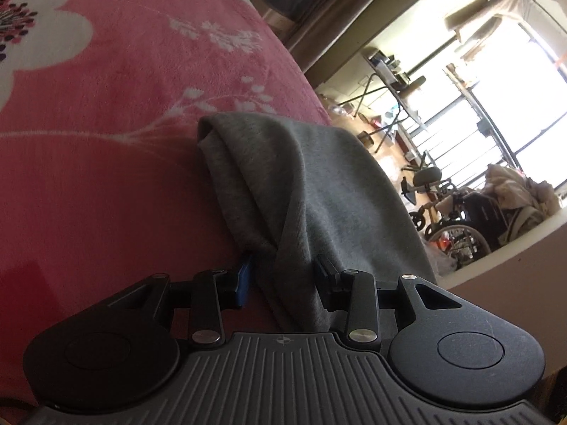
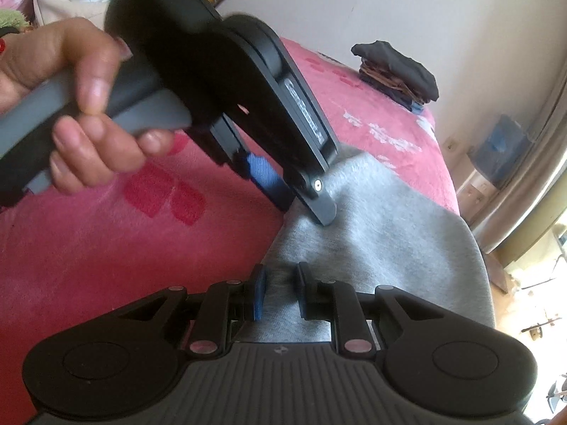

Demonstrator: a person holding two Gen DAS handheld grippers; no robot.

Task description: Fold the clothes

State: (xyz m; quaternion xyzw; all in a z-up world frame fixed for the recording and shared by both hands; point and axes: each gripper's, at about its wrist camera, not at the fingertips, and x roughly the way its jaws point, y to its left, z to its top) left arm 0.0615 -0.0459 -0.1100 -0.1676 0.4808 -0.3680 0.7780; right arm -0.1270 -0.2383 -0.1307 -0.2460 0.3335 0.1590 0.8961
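Left claw first, from its own camera: the jaws are spread, blue pad on one side and black finger on the other, and neither pad looks like it's squeezing anything. The grey garment is a soft heathered knit, sweatshirt-ish, doubled over so you see a rounded, layered fold at its far end. It starts right between the fingers and runs away ahead of the claw, draped loosely. One crease drops down through the gap, closer to the black finger than to the blue pad. Under it and off to the blue-pad side is the pink blanket with white flowers.

Right wrist camera next. Right claw has its jaws fairly close together and they're pinching a thick bunch of the grey garment; the cloth fills the whole gap between the pads. From there the garment spreads out ahead of the claw and off past its black finger, looking paler grey in this light, smooth with a few soft wrinkles. The left claw comes in from above, tilted down. Its tips are on the garment's near edge just ahead of the right claw, and its fingers are apart. The left hand is wrapped round its grey handle. Far beyond both claws, a stack of dark clothes sits on the pink blanket.
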